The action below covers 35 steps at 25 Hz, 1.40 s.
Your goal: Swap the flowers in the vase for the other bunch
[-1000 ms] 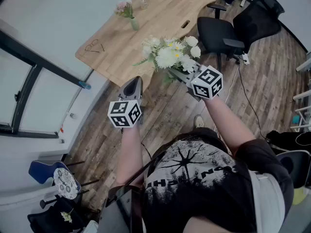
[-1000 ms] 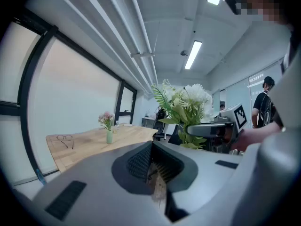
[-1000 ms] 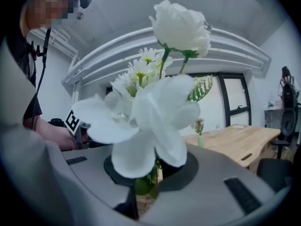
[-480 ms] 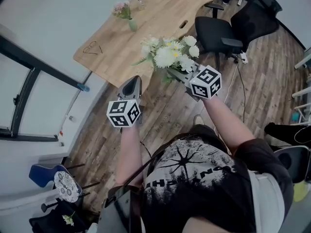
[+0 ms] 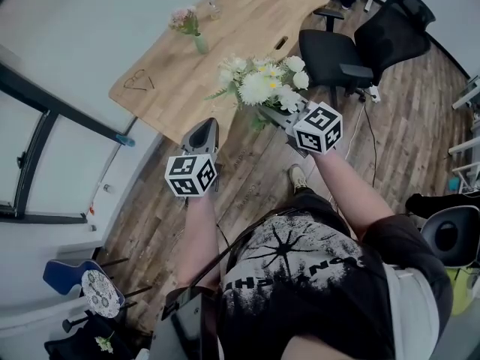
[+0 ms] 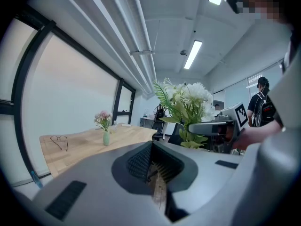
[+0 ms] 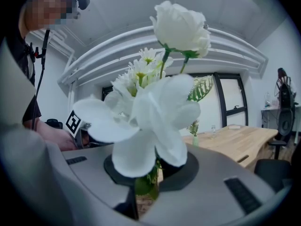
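Wooden desk [image 5: 225, 58] ahead bears the small green vase [image 5: 201, 43], pink flowers [image 5: 182, 17] not yet removed. My right gripper [image 5: 276, 114] clamps the white bouquet [image 5: 262, 85] by its stems; my left gripper [image 5: 204, 130] is clenched, empty. Risk: top-heavy blooms may pivot in that narrow hold. Both forearms reach forward, near level.

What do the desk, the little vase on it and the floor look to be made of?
The desk looks like pale wood or wood veneer, matte, with grain lines showing. The vase is pale green and smooth, perhaps glass or ceramic; it is too small to tell. The floor is grey-brown planks with visible seams, either wood or wood-look laminate.
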Tool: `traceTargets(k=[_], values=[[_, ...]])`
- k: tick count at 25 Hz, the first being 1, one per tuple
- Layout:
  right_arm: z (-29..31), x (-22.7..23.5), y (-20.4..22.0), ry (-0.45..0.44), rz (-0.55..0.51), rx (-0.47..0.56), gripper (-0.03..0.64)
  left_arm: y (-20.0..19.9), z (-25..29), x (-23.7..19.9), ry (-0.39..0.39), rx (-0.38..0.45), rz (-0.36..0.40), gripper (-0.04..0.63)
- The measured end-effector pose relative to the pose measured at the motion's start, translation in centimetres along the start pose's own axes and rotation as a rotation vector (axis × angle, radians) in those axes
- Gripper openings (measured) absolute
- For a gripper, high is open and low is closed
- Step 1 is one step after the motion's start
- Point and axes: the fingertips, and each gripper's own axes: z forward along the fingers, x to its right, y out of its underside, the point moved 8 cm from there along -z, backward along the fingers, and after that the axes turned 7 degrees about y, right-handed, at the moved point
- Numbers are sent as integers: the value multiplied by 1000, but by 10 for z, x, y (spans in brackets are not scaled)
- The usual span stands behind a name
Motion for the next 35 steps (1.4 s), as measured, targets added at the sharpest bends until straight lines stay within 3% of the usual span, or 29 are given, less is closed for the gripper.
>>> traceTargets(k=[7,26,35], values=[[19,43,0,-18,-6,-10,67,-7,41,-12,-23,-10,-1,15],[84,218,-31,-162,-12,-30,67,-42,194,-45,-181,-9,-33,15],[92,286,-26,-214,-6,-55,67,-45,252,-44,-245,-1,-47,15]])
